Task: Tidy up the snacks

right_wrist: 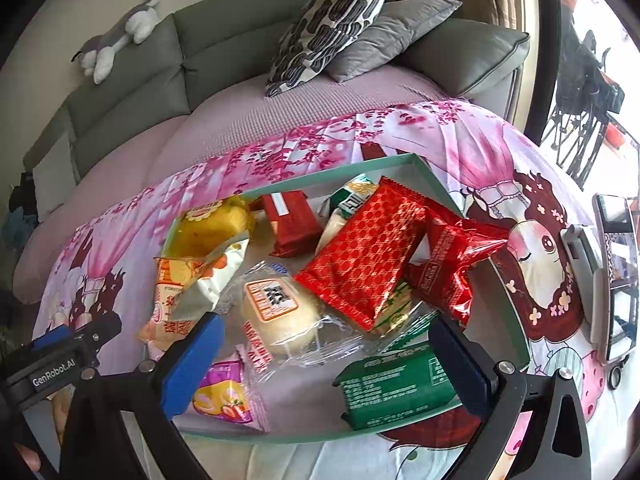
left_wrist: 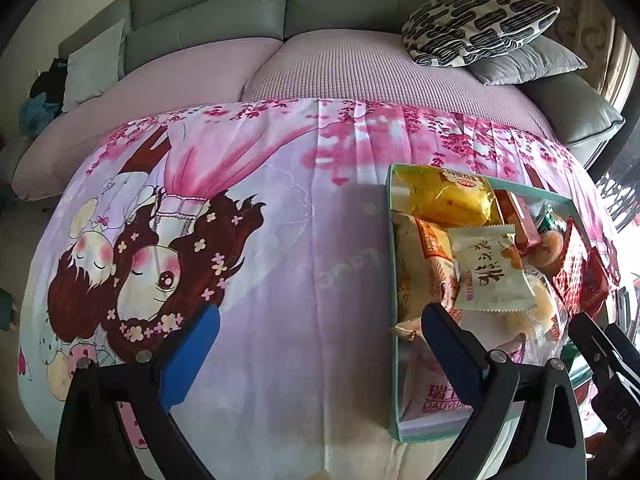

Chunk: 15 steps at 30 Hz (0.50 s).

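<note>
Both claws are spread wide and carrying nothing. The snacks sit heaped in a shallow green-rimmed tray (right_wrist: pixel 434 178) on the pink cartoon-print cloth (left_wrist: pixel 280 240), with the grey sofa (left_wrist: pixel 240 8) behind. The right gripper (right_wrist: pixel 332 356) hangs directly over the near end of that tray, its two blue pads straddling a round bun in clear wrap (right_wrist: pixel 280 316) and the green packet (right_wrist: pixel 394 390) lying just inside the near rim. That green packet runs crosswise between the pads, long axis roughly side to side, so the jaws would meet its short ends unless the wrist rolls; I judge the bun the easier take as things stand. The big red patterned packet (right_wrist: pixel 364 256) slants over the middle, leaning on a crinkled red bag (right_wrist: pixel 452 264). The left gripper (left_wrist: pixel 320 344) is off to the side: most of its span is over bare cloth, only its right finger reaches the tray's left wall, beside the cream packet with dark lettering (left_wrist: pixel 490 276). The right hand is clearly nearer. Whether anything lies buried under the heap is hard to say from here.
</note>
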Each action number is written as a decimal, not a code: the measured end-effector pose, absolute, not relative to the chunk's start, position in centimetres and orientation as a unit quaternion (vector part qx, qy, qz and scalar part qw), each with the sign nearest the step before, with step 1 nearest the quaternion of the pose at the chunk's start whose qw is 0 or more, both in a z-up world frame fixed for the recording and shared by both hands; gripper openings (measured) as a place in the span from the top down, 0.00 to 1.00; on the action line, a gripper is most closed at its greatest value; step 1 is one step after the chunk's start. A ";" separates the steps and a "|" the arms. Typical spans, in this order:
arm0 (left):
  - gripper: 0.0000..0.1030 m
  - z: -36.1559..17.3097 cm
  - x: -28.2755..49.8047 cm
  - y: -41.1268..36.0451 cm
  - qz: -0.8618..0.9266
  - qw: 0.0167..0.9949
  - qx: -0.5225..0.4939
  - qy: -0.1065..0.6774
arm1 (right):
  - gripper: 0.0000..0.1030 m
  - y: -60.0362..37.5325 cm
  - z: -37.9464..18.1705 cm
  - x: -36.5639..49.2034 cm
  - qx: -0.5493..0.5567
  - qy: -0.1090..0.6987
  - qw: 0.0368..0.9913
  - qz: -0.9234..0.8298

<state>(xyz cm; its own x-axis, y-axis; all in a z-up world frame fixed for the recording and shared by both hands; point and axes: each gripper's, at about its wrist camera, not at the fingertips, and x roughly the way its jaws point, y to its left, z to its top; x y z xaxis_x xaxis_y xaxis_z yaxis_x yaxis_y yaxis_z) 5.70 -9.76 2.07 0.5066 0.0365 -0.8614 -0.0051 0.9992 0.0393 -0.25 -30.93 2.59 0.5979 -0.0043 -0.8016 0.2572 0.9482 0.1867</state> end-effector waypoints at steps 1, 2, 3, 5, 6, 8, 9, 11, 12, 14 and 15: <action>0.02 2.1 5.6 -9.7 0.012 0.868 0.019 0.497 | 0.00 -30.7 2.6 -0.3 0.142 0.443 0.882 -0.074; 0.02 2.0 5.4 -9.6 0.012 0.867 0.022 0.498 | 0.00 -30.6 2.7 -0.3 0.142 0.443 0.882 -0.073; 0.02 2.0 5.3 -9.5 0.013 0.866 0.023 0.500 | 0.00 -30.3 2.7 -0.4 0.143 0.444 0.882 -0.070; 0.02 1.9 5.0 -9.0 0.017 0.863 0.019 0.505 | 0.00 -29.8 2.7 -0.4 0.141 0.447 0.881 -0.066; 0.02 1.9 4.9 -8.8 0.018 0.863 0.018 0.505 | 0.00 -29.5 2.7 -0.5 0.138 0.449 0.881 -0.064; 0.02 1.8 4.4 -8.5 0.020 0.861 0.024 0.507 | 0.00 -28.9 2.7 -0.7 0.130 0.453 0.880 -0.059; 0.02 1.7 4.2 -8.3 0.023 0.860 0.028 0.509 | 0.00 -28.6 2.7 -0.8 0.128 0.454 0.880 -0.057; 0.02 1.4 3.7 -7.8 0.030 0.855 0.030 0.517 | 0.00 -28.1 2.7 -1.1 0.123 0.457 0.880 -0.053; 0.02 1.3 3.4 -7.6 0.032 0.854 0.029 0.519 | 0.00 -27.9 2.7 -1.3 0.121 0.457 0.880 -0.053; 0.02 1.0 2.8 -7.3 0.032 0.851 0.032 0.523 | 0.00 -27.4 2.7 -1.6 0.114 0.458 0.880 -0.053; 0.02 0.9 2.5 -7.1 0.033 0.850 0.033 0.525 | 0.00 -27.2 2.7 -1.8 0.111 0.460 0.879 -0.052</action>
<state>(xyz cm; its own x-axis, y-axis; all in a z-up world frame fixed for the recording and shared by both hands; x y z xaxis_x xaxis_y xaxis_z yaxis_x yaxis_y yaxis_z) 2.50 -7.12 0.89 0.4468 0.0903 -0.8901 -0.0205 0.9957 0.0908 -1.79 -27.23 2.65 0.5710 0.0101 -0.8209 0.1942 0.9699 0.1470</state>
